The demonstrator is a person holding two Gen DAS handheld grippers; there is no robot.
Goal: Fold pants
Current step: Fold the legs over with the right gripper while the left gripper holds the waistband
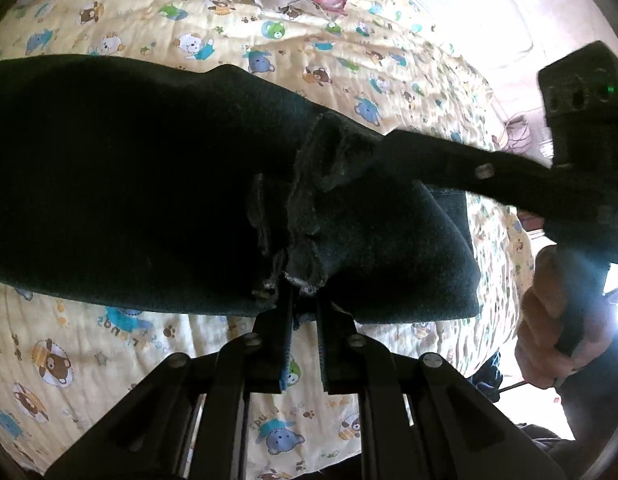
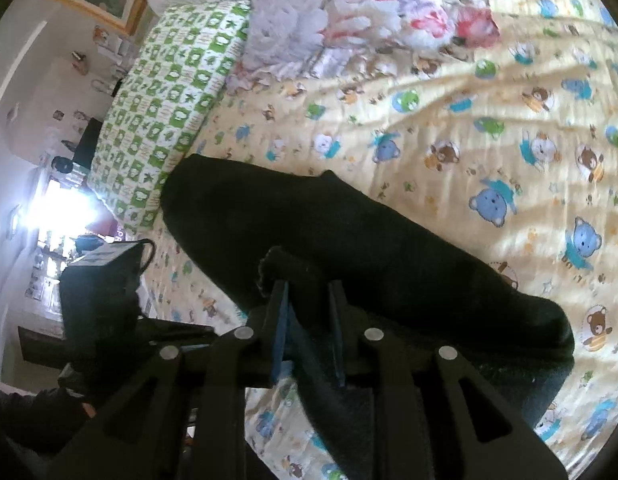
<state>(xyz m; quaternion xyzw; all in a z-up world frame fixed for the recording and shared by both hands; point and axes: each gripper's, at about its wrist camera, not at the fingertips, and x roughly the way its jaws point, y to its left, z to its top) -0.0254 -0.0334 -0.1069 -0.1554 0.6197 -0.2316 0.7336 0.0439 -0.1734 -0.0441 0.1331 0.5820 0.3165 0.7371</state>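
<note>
Two grippers on dark pants [image 1: 149,184] over bear-print quilt [image 1: 293,56], left gripper [image 1: 303,300] pinching frayed hem, right gripper [image 2: 309,300] clamping a fabric fold, hand [image 1: 549,332] at right edge.

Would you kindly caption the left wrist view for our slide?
Left gripper pinches dark pants' ragged edge above a teddy-bear quilt.
</note>
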